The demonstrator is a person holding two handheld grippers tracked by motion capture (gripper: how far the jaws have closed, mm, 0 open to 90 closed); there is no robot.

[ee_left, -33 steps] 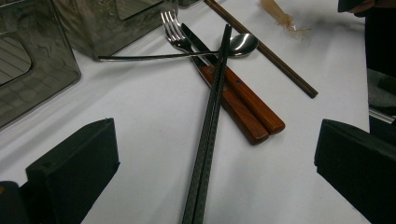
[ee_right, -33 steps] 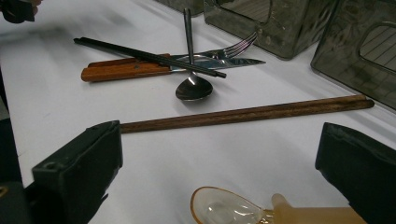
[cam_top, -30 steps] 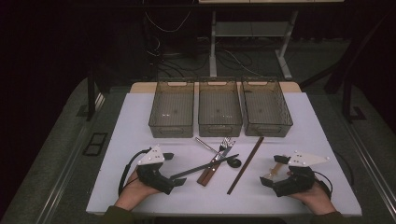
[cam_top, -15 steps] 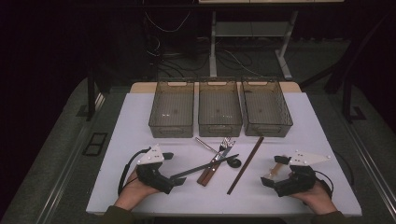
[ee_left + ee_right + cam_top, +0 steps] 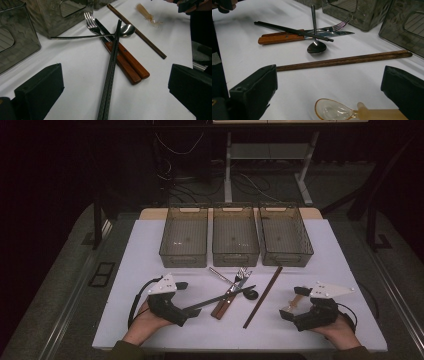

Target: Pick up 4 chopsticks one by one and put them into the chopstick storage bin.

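Observation:
A pile of cutlery lies mid-table: a fork (image 5: 242, 274) and a knife (image 5: 130, 60) with wooden handles, a metal spoon (image 5: 316, 47), and black chopsticks (image 5: 111, 67) laid across them. Brown chopsticks (image 5: 262, 297) lie just to the right. My left gripper (image 5: 184, 302) rests on the table, open, and the near end of the black chopsticks runs between its jaws (image 5: 115, 100) untouched. At the front right my right gripper (image 5: 292, 304) is open too, with an amber plastic spoon (image 5: 332, 111) lying between its jaws.
Three translucent bins (image 5: 183, 237) (image 5: 235, 237) (image 5: 285, 235) stand in a row behind the cutlery. The white table top (image 5: 150, 250) ends close behind them, and dark floor surrounds it.

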